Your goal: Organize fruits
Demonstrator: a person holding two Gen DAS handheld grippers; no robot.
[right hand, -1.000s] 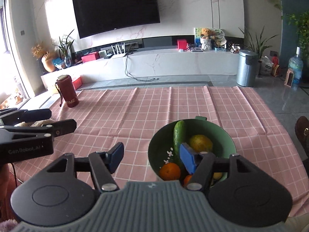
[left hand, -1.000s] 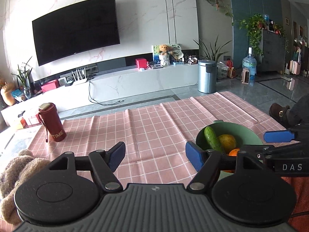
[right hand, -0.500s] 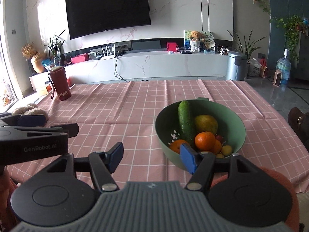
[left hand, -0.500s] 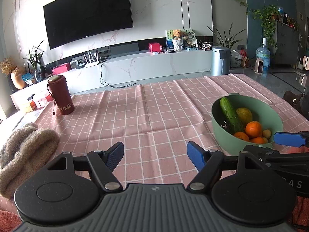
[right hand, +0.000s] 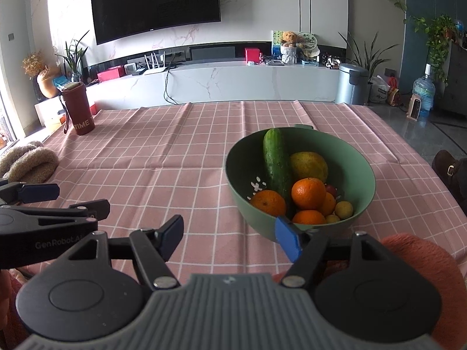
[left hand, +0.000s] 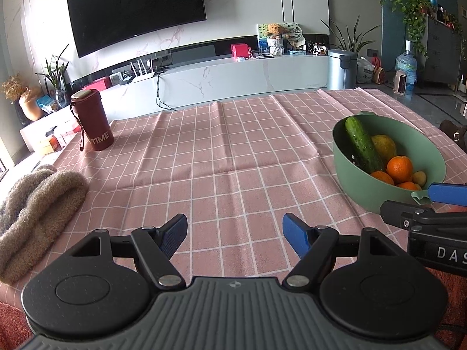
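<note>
A green bowl [right hand: 362, 188] stands on the pink checked tablecloth [right hand: 175, 160]. It holds a cucumber [right hand: 275, 160], a yellow fruit [right hand: 309, 164], several oranges [right hand: 308, 192] and small yellow fruits [right hand: 343, 209]. The bowl also shows in the left wrist view [left hand: 370, 186], at the right. My right gripper [right hand: 230, 234] is open and empty, low at the near edge, just left of the bowl. My left gripper [left hand: 235, 233] is open and empty, over bare cloth left of the bowl.
A dark red tumbler [left hand: 93, 124] marked TIME stands at the far left of the table. A beige woolly item [left hand: 35, 204] lies at the left edge. Beyond the table are a TV wall, a white cabinet and a bin [left hand: 341, 68].
Both grippers have pulled back toward the near edge and dropped lower, so the bowl now lies farther ahead. Both stay open and empty. The fruit has not moved.
</note>
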